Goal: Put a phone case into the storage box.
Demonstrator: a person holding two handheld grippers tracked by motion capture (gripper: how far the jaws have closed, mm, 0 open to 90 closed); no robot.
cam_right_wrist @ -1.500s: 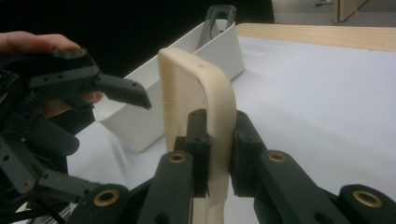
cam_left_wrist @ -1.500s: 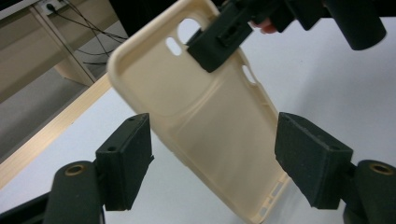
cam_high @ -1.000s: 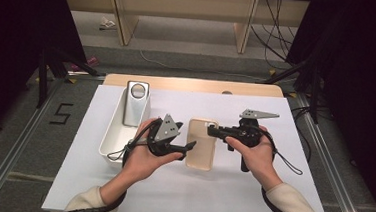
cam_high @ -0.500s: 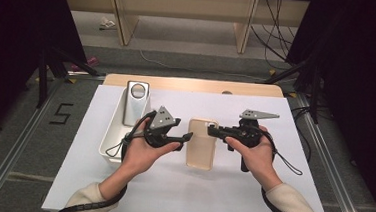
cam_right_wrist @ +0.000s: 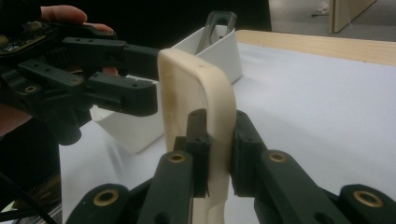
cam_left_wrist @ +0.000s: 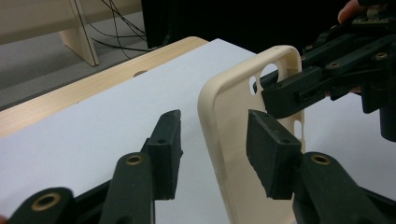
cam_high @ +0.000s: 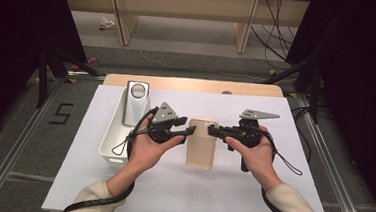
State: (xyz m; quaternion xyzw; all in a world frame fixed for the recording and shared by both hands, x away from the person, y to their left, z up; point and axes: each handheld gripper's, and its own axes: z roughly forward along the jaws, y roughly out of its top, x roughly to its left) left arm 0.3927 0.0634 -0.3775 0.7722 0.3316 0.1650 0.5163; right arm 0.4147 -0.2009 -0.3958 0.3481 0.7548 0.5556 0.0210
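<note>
A cream phone case (cam_high: 202, 143) is being held over the white table (cam_high: 179, 195), between the two grippers and roughly midway along the sheet. The right gripper (cam_high: 213, 132) is being kept clamped on one long edge of the case near its camera cut-out; in the right gripper view (cam_right_wrist: 215, 144) the rim is being pinched between both pads. The left gripper (cam_high: 190, 130) is being brought against the opposite long edge; in the left gripper view (cam_left_wrist: 213, 154) that edge is standing between the half-open jaws, which have just been closing, and the pads are not yet being pressed on it, as far as the angle allows it to be judged.

One phone case is being counted, two grippers, one white bin (cam_high: 116, 137) at the left of the table, and one grey phone-shaped object (cam_high: 136, 102) leaning upright in that bin.

Compared with a second ago, the left gripper is being seen higher on the case's left edge, level with the right one, instead of lower beside the case's middle; the right gripper and the case are being kept where they were.
</note>
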